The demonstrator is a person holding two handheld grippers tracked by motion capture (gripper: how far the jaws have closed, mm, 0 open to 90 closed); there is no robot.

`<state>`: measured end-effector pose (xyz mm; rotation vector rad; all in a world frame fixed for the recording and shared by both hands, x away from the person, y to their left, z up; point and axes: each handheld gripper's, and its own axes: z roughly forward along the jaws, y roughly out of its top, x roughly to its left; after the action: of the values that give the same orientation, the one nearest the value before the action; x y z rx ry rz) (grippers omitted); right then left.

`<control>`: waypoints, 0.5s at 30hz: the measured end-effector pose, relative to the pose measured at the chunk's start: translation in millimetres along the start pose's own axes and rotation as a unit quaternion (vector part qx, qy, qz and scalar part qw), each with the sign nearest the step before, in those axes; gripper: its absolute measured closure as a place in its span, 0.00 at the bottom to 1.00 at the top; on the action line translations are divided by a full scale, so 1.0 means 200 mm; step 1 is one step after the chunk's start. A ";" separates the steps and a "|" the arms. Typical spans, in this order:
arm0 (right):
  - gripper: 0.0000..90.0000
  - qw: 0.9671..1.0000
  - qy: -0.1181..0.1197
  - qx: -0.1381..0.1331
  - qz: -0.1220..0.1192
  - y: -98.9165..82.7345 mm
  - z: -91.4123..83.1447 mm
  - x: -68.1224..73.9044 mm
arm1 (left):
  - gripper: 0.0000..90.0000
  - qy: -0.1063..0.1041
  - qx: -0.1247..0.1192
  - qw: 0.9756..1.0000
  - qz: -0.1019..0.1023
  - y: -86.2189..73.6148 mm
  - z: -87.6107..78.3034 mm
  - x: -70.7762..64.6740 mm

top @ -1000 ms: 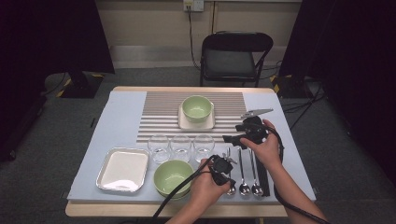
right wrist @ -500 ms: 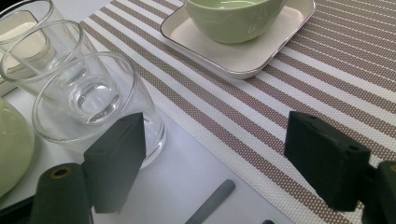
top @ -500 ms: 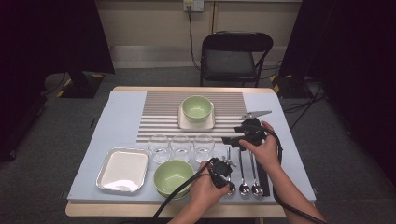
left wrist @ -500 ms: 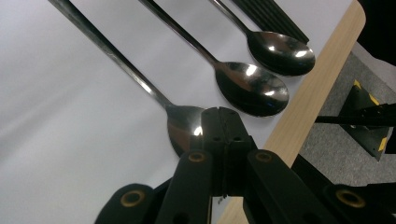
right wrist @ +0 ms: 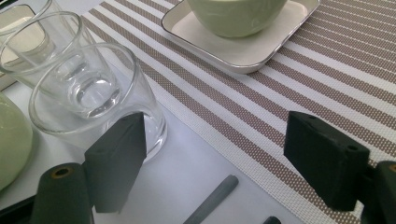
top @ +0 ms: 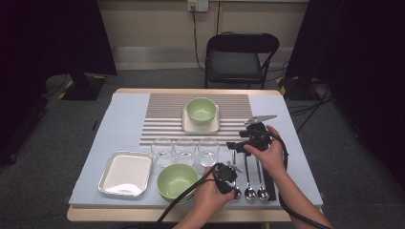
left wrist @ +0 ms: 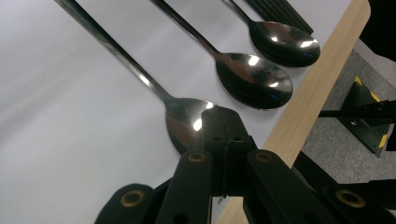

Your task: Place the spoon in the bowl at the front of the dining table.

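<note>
Left gripper [left wrist: 223, 140]: jaws pressed together, hovering over nearest spoon [left wrist: 187, 122] at near-right table edge | right gripper [right wrist: 215, 163]: jaws apart, nearing rightmost glass [right wrist: 95, 95] | advice: centre jaws around glass, closing gently.

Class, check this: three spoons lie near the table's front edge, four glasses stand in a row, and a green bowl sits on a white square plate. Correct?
Not quite. The high view shows three glasses, not four. The three spoons and the green bowl on the white square plate are as stated.
</note>
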<state>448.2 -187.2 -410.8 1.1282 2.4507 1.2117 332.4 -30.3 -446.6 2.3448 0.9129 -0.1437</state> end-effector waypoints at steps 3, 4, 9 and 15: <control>0.23 1.000 0.000 0.002 0.004 -0.03 0.00 -0.01 | 1.00 -0.001 0.000 1.000 -0.001 0.00 0.00 0.00; 0.23 1.000 0.000 0.004 0.007 -0.03 0.00 -0.01 | 1.00 -0.001 0.000 1.000 0.000 0.00 0.01 0.00; 0.23 1.000 0.001 0.004 0.010 -0.05 0.00 -0.03 | 1.00 0.001 0.002 1.000 -0.002 0.00 0.01 0.00; 0.23 1.000 0.002 0.004 0.009 -0.05 0.00 -0.02 | 1.00 0.002 0.004 1.000 -0.001 -0.01 0.02 0.00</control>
<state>446.1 -194.0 -419.7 1.1548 2.4558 1.2108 331.6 -31.8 -450.3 2.3537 0.9174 -0.1434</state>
